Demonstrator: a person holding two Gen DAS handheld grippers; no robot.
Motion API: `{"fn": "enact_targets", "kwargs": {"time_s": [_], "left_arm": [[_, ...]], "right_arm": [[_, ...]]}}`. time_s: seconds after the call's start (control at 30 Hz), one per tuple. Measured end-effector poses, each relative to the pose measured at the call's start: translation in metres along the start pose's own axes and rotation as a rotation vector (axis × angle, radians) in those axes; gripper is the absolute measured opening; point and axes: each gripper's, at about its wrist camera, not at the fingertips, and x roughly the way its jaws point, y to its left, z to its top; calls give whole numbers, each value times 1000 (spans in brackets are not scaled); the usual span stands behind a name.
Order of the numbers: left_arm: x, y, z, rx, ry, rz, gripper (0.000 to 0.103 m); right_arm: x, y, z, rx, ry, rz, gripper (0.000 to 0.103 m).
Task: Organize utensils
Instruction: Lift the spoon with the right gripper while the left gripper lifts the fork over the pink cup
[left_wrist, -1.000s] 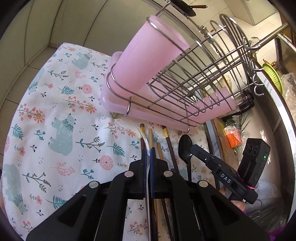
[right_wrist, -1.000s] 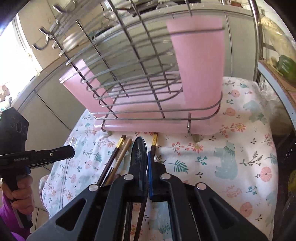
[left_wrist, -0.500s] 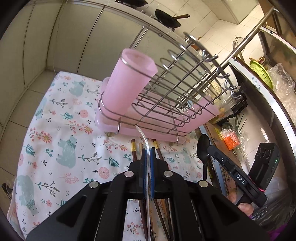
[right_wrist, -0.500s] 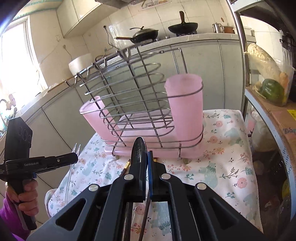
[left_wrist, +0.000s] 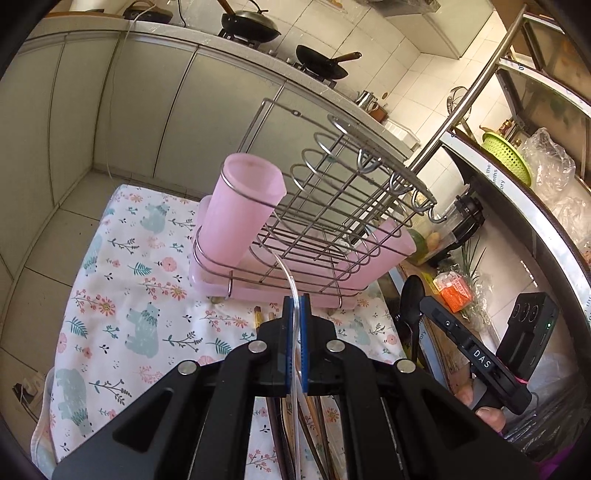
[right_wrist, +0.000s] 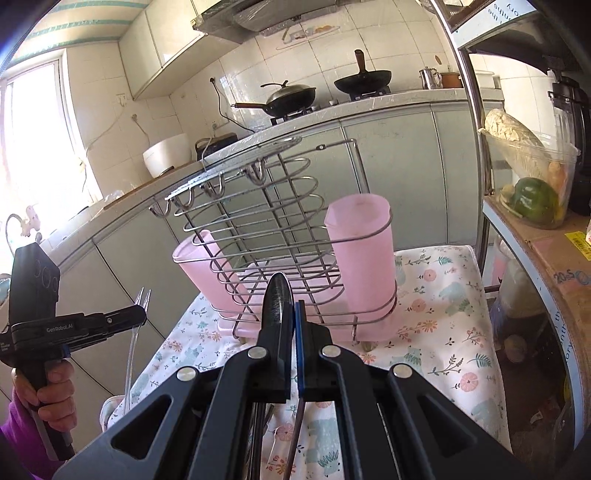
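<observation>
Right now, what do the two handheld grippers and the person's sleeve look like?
Both grippers are black plastic with silver rivets and blue pads. The left gripper reads "GenRobot.AI" on its side; the right gripper reads "DAS", with a pink band. Each has a boxy black camera block. The sleeve is purple.

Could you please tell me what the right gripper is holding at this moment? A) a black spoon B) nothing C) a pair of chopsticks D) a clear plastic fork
A: the right gripper is shut on the black spoon, whose bowl sticks up between its fingers; the clear plastic fork is in the left gripper.
</observation>
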Motion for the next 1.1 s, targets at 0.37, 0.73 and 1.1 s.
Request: {"fn": "enact_targets", "kwargs": {"time_s": [0.37,0.73,1.1], "left_arm": [[-15,-6,11,30,-55,14,2],[-47,-19,47,85,-183,33,2],[-47,-34,102,122,-368,47,2]], "right_arm": [[-17,-6,19,8,-72,-1,1],[-49,-21,85,13,-258,-27,1],[-42,-10,153,-82,-519,-173,1]]}}
